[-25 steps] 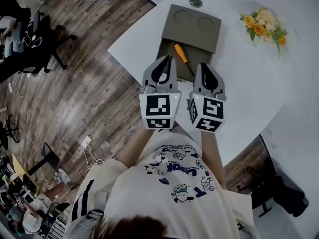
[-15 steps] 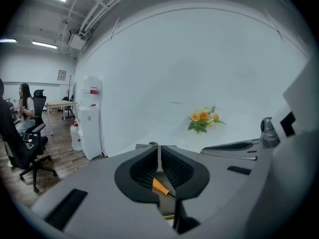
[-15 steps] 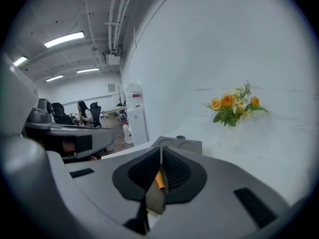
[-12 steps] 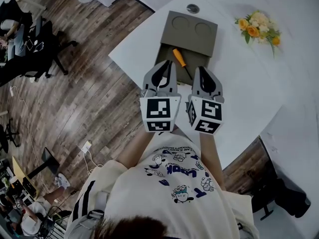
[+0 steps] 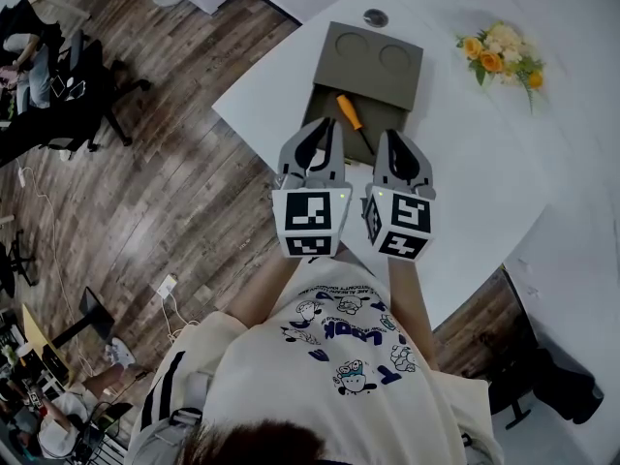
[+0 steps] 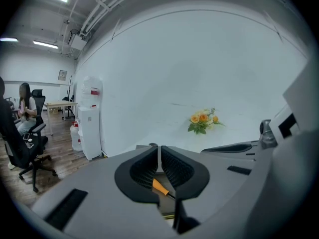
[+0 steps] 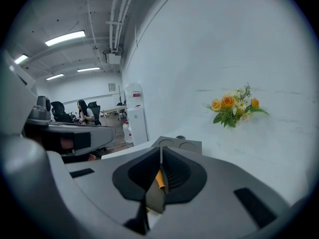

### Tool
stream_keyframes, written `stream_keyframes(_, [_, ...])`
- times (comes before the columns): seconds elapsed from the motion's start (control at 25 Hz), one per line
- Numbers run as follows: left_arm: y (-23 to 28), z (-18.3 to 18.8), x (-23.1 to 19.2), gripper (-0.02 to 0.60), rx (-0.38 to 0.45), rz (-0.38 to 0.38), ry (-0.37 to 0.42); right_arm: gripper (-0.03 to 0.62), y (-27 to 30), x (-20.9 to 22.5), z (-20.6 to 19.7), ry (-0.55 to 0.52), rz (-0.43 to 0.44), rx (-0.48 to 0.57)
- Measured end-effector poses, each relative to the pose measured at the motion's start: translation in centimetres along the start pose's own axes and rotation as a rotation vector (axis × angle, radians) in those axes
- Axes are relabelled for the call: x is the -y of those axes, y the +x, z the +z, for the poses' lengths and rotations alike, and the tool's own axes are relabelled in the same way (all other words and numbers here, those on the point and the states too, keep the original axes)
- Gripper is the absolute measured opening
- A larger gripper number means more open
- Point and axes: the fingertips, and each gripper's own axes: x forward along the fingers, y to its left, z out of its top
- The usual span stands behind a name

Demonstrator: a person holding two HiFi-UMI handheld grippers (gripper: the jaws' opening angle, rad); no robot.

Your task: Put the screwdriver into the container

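Left gripper (image 5: pixel 327 124): jaws are closed tip to tip, nothing is held.
Right gripper (image 5: pixel 388 136): jaws are shut, nothing is gripped; it is held just beside the left, at its 3 o'clock.
Screwdriver (image 5: pixel 351 114): laid in the container's (image 5: pixel 373 61) open tray, at 12 o'clock of both grippers, handle toward 11 o'clock.
Flowers (image 5: pixel 496 56): placed on the table (image 5: pixel 475 172), at 3 o'clock of the container.

Screwdriver (image 5: pixel 351 116) seemingly lies in container (image 5: pixel 380 77) on table (image 5: pixel 484 172), flowers (image 5: pixel 499 58) to right.
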Motion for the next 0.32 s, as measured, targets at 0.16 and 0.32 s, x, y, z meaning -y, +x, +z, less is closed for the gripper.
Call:
stream_keyframes(0.16, [-0.03,-0.01,-0.09,0.032,0.001,-0.005,-0.002,0.037,0.14,-0.38,-0.08,0.002,0.001,-0.004])
stream_keyframes(0.32, [-0.05,-0.12,-0.26,0.032,0.0,-0.007,0.0,0.037,0.22,-0.79,-0.18,0.0,0.005,-0.01])
